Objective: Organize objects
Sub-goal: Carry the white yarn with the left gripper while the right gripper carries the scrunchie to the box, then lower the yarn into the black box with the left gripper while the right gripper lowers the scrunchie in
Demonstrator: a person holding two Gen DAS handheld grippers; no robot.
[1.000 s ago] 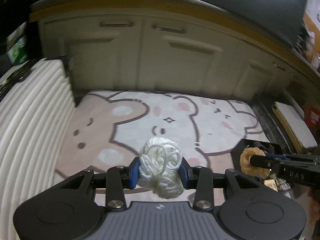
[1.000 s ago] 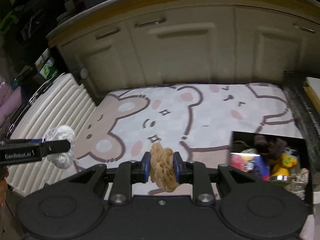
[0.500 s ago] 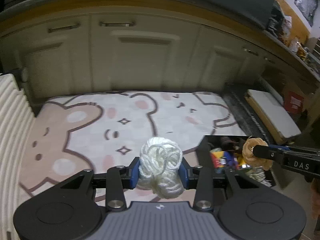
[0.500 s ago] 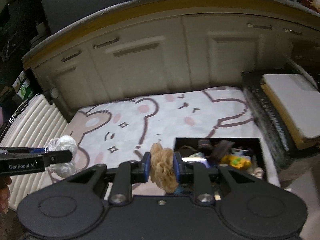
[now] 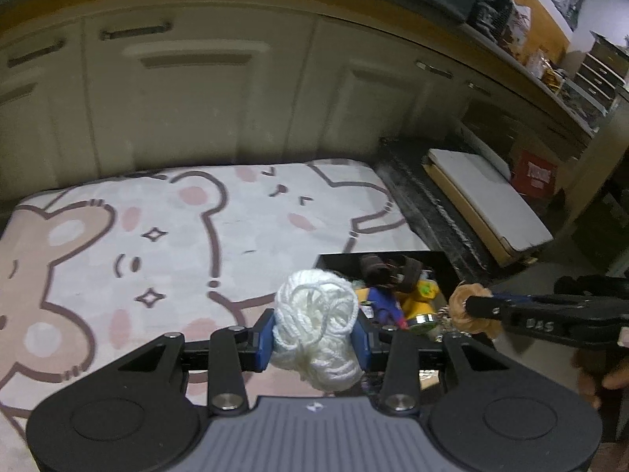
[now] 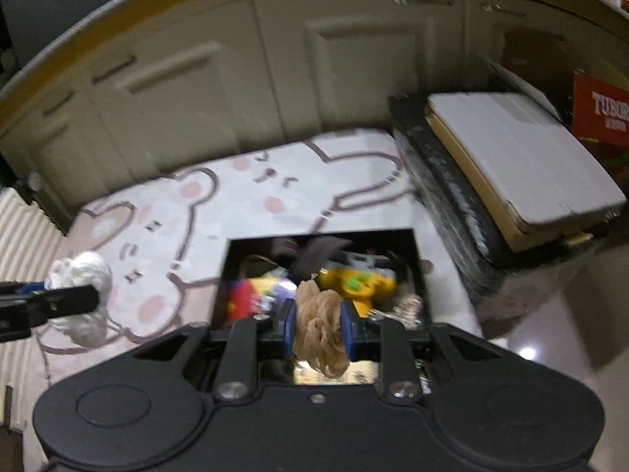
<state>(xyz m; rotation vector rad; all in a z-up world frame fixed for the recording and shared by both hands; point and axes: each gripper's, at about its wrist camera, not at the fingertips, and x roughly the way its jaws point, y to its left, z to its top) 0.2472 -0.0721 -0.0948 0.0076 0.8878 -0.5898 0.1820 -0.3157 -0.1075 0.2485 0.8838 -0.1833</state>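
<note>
My left gripper (image 5: 314, 334) is shut on a white ball of yarn (image 5: 318, 330) and holds it above the rug, just left of the black box (image 5: 338, 259). The white yarn also shows in the right wrist view (image 6: 84, 295). My right gripper (image 6: 316, 332) is shut on a tan bundle of yarn (image 6: 320, 330) and holds it over the near part of the black box (image 6: 236, 244), which holds several colourful toys. The tan yarn also shows in the left wrist view (image 5: 468, 306).
A pink and white bear rug (image 5: 177, 236) covers the floor before cream cabinets (image 5: 196, 98). A black case with a flat white board (image 6: 511, 149) lies right of the box. A ribbed white suitcase (image 6: 19, 228) stands at the left.
Both grippers have swung right with their yarn. The black box has come nearer and now lies under the right gripper. The suitcase has left the left wrist view.
</note>
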